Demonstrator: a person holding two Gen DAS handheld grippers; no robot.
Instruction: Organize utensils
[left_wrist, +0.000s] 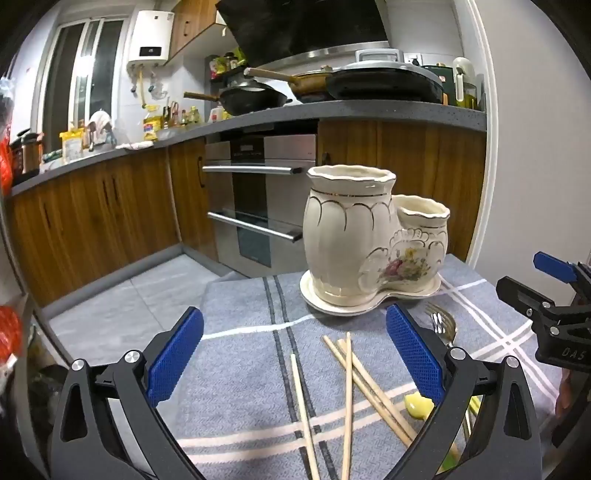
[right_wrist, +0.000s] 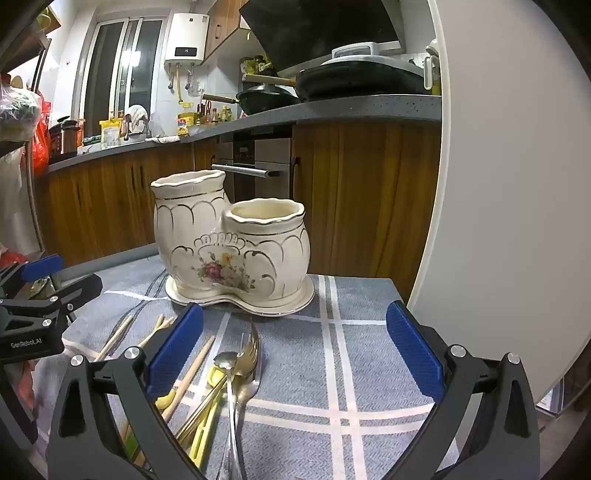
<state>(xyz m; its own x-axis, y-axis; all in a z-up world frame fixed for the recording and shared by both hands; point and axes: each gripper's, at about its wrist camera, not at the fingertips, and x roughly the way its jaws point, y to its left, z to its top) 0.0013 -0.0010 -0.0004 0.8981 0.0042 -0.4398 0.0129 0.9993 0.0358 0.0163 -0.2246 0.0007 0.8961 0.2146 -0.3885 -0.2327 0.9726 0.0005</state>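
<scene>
A cream ceramic utensil holder (left_wrist: 354, 236) with two openings, a tall and a short one, stands on its saucer at the far side of the grey cloth; it also shows in the right wrist view (right_wrist: 229, 243). Several wooden chopsticks (left_wrist: 347, 380) lie loose on the cloth between the left gripper's fingers. A gold fork (right_wrist: 251, 350), a small spoon (right_wrist: 225, 360) and yellow utensils (right_wrist: 207, 417) lie in a pile by the right gripper's left finger. My left gripper (left_wrist: 295, 354) is open and empty above the chopsticks. My right gripper (right_wrist: 295, 354) is open and empty.
The grey cloth with white and dark stripes (right_wrist: 351, 354) covers a small table whose edges drop off to the floor (left_wrist: 122, 299). Behind are wooden cabinets, an oven (left_wrist: 258, 199) and a counter with pans (left_wrist: 384, 85). A white door frame (right_wrist: 498, 184) stands at right.
</scene>
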